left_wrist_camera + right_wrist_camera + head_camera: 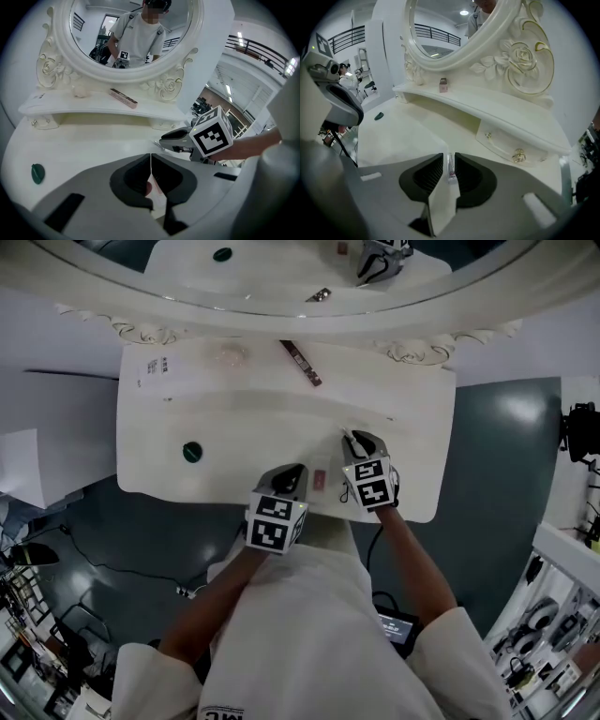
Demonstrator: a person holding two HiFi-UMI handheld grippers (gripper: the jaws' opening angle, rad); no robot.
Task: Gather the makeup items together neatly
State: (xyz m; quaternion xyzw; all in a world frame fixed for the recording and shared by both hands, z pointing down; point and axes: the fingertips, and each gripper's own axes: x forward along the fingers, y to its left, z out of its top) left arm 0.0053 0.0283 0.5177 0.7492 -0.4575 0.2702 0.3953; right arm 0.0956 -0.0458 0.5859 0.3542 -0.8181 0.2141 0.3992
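Makeup item [450,169], slim, white, red-printed

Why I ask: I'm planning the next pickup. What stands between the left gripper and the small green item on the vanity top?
Nothing visible. Only bare white vanity top lies between the left gripper and the small green item, which sits alone.

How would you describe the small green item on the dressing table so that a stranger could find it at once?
Start at the white dressing table below the oval mirror. On its lower surface, toward the left edge, lies the green item alone. It is small, round and dark green, unlike the long pinkish box on the shelf above.
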